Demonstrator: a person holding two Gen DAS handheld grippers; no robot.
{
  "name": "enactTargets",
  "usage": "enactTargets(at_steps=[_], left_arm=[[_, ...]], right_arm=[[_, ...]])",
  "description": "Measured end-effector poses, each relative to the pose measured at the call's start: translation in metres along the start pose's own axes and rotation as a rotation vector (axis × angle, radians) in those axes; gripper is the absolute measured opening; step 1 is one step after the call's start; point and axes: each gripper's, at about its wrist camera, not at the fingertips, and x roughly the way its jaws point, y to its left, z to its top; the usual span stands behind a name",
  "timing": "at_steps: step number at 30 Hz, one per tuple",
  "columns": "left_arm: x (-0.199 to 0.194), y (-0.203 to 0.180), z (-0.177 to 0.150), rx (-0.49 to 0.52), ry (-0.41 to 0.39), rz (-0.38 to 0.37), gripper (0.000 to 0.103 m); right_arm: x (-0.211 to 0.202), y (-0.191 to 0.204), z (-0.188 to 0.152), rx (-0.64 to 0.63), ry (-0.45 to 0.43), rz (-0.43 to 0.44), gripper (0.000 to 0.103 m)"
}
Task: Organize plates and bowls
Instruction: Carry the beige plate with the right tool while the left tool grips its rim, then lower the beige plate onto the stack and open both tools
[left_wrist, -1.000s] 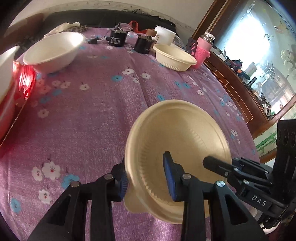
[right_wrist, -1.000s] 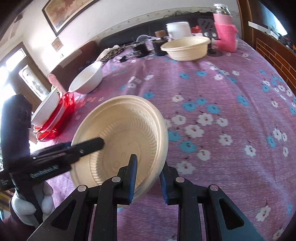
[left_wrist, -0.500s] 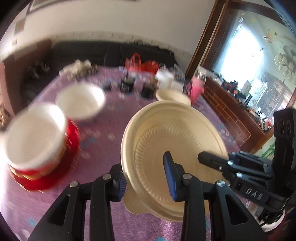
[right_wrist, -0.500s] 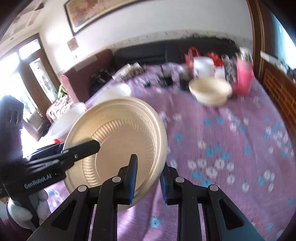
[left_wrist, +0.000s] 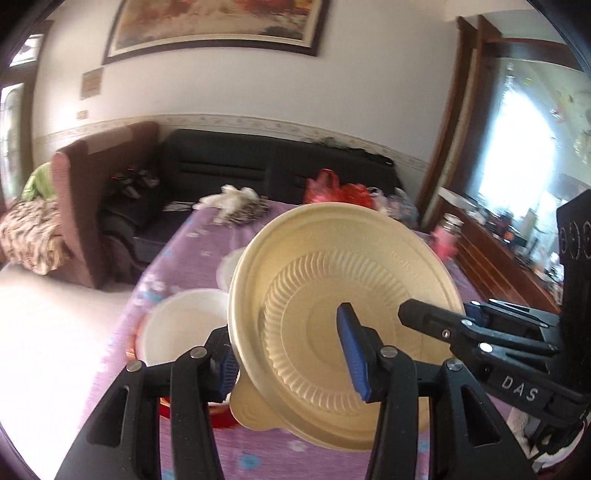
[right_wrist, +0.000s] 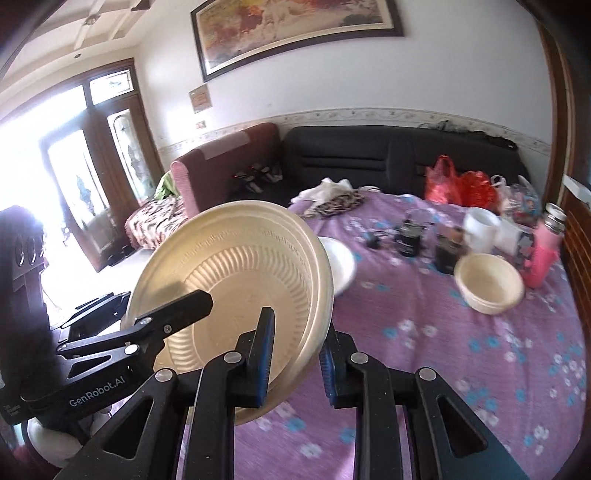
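Observation:
A ribbed cream bowl (left_wrist: 332, 295) hangs tilted on edge above the purple table, between my two grippers. My left gripper (left_wrist: 288, 362) straddles its near rim with the jaws opening; the right blue pad stands clear of the wall inside the bowl. In the right wrist view my right gripper (right_wrist: 295, 358) is shut on the opposite rim of the cream bowl (right_wrist: 236, 266). One of the left gripper's fingers (right_wrist: 177, 314) lies across the bowl's underside. A white bowl (left_wrist: 181, 325) sits on a stack of red plates (left_wrist: 221, 417) just below left.
On the flowered tablecloth (right_wrist: 443, 350) stand a second cream bowl (right_wrist: 487, 282), a white bowl (right_wrist: 338, 266), a white mug (right_wrist: 480, 229), dark jars (right_wrist: 408, 240) and a pink bottle (right_wrist: 543, 258). A black sofa (right_wrist: 369, 158) lies behind the table.
Both grippers have risen with the cream bowl and tipped upward, so the wall and sofa now show. The left gripper's jaws have widened around the rim. The right grip is unchanged.

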Motion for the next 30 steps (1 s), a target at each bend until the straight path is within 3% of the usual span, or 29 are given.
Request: enactTargets(at_steps=[5,10,16,23,27,30], left_arm=[[0.015,0.04,0.006,-0.008,0.011,0.128,0.046],[0.048,0.077,-0.001,-0.037,0.069,0.211,0.046],[0.076,0.099,-0.009,-0.037,0.109,0.281,0.046],[0.1,0.105,-0.017,0.0,0.164,0.33,0.049],[0.104,0.107,-0.021,0.018,0.173,0.36,0.061],[0.101,0.108,-0.021,0.015,0.162,0.373,0.064]], right_arm=[[0.04,0.033,0.013,-0.045,0.019,0.022,0.025],[0.092,0.05,0.016,-0.055,0.087,0.024,0.025],[0.144,0.063,0.008,-0.074,0.173,0.002,0.025],[0.174,0.064,0.001,-0.101,0.21,-0.046,0.025],[0.185,0.064,-0.004,-0.131,0.216,-0.092,0.026],[0.187,0.061,-0.005,-0.127,0.207,-0.103,0.026]])
